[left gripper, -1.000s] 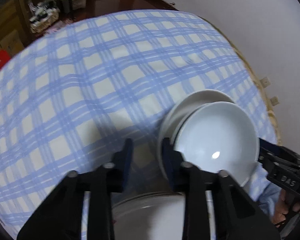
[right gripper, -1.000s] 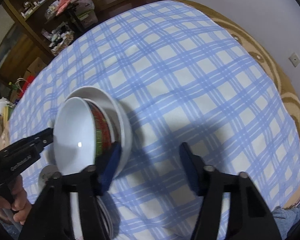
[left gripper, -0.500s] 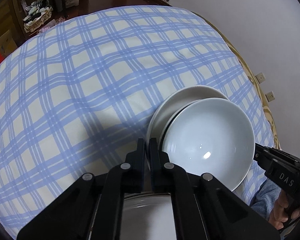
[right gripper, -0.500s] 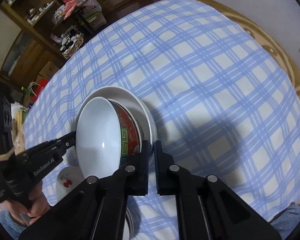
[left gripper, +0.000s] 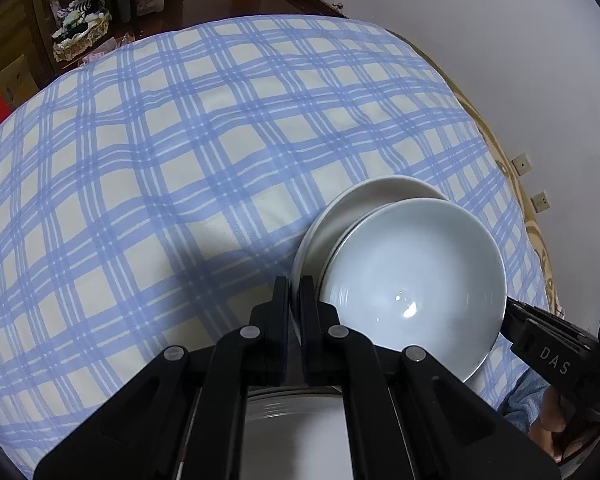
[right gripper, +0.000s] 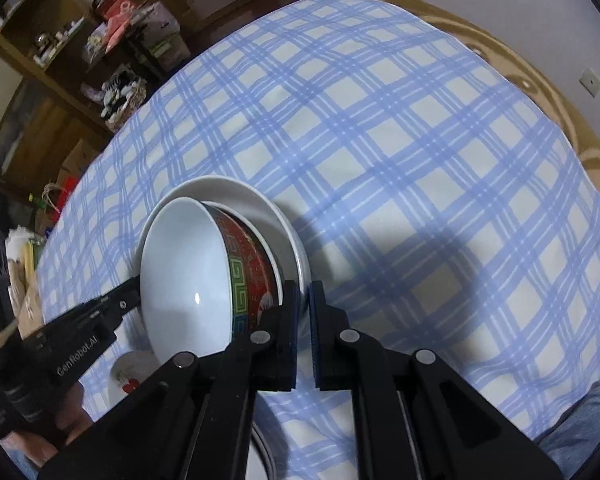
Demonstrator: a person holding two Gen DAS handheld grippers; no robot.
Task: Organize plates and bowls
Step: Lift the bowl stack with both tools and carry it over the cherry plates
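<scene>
Left: dark wooden shelving (right gripper: 48, 60) with clutter, cardboard boxes below. Centre: blue-checked tablecloth (left gripper: 188, 152) over round table. White plate (left gripper: 364, 200) carrying white bowl (left gripper: 412, 280), red-patterned outside; left gripper (left gripper: 294, 292) clamped on plate rim, right gripper (right gripper: 304, 300) clamped on opposite rim. Right: pale wall (left gripper: 480, 40), two sockets.
</scene>
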